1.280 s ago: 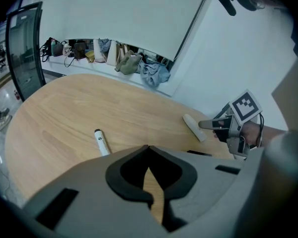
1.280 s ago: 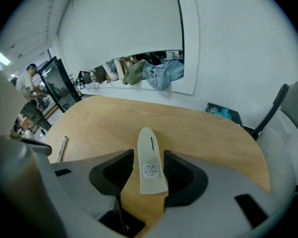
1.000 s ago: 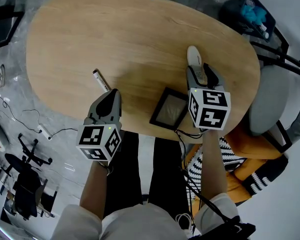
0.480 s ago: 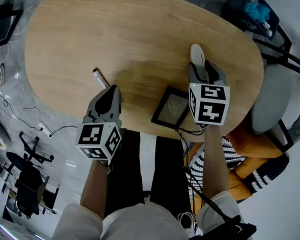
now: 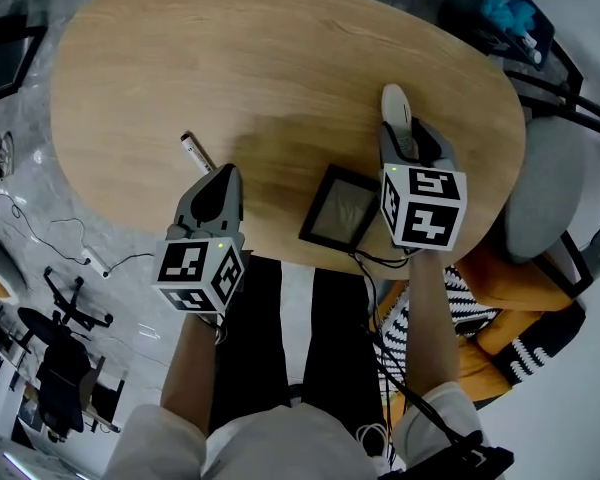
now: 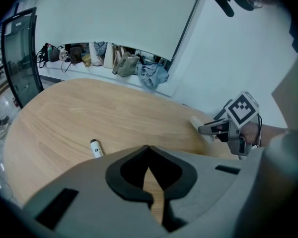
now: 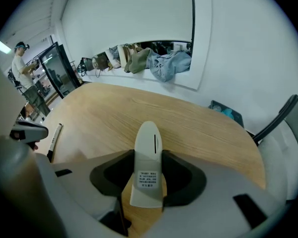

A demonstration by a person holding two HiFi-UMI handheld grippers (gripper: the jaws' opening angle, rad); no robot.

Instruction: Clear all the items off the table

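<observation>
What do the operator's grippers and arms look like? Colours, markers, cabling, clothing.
The left gripper and right gripper are grey shells with black fingers and a white cube of black square markers. Black cable trails from the right one. White sleeves. Right fingers have just been closing round a white device.

No words or numbers can be read. The white device (image 7: 148, 143) between the jaws of the right gripper (image 7: 148, 170), which have just been closing on it, bears a small white label (image 7: 150, 179) with a few dark lines too small to read. The marker cube (image 5: 423, 208) behind those jaws, like the one on the left gripper (image 5: 223, 176), shows only black-and-white squares.
</observation>
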